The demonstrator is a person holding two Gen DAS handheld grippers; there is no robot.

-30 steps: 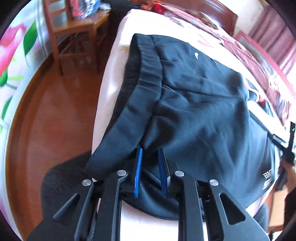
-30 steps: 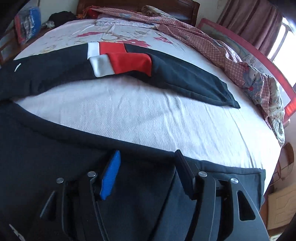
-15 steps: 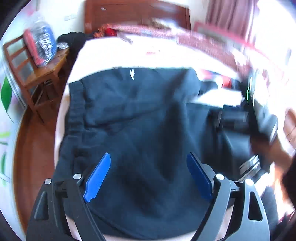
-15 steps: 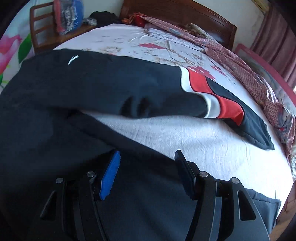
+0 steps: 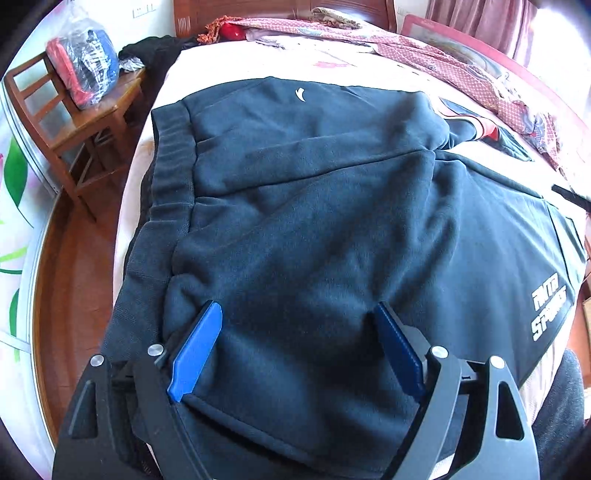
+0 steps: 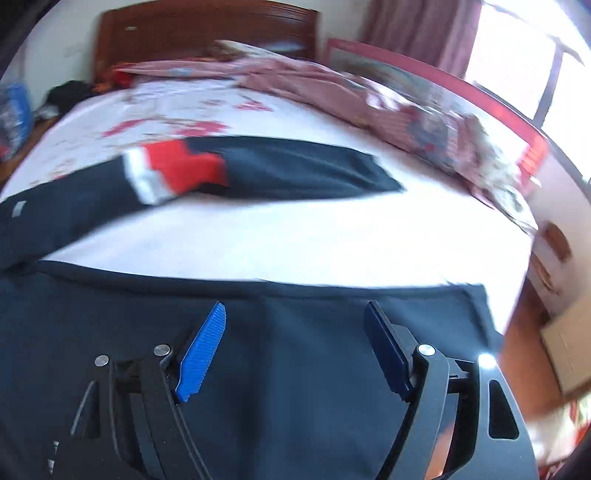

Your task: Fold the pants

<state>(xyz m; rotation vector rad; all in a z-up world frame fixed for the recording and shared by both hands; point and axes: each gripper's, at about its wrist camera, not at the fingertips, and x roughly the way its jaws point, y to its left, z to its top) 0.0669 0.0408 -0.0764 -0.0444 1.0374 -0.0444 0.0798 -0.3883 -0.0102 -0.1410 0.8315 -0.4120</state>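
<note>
Our left gripper (image 5: 299,325) and right gripper (image 6: 295,325) hover, jaws just spread wider, empty, above the pants (image 5: 314,206); bare bed (image 6: 295,240) lies beyond the leg's edge.

bed: white sheet with red floral print (image 5: 343,66), takes up most of both views
headboard: dark brown polished wood (image 6: 207,37), against pale wall
bedding: pink-red checked quilt (image 5: 443,55) bunched along the far side
floor: glossy reddish-brown wood (image 5: 81,258)
chair: brown wooden slat-back chair (image 5: 92,122) left of bed, clear plastic bag of red and blue fabric (image 5: 86,66) on seat
window: pink curtain (image 6: 417,33), bright daylight, overexposed
</note>
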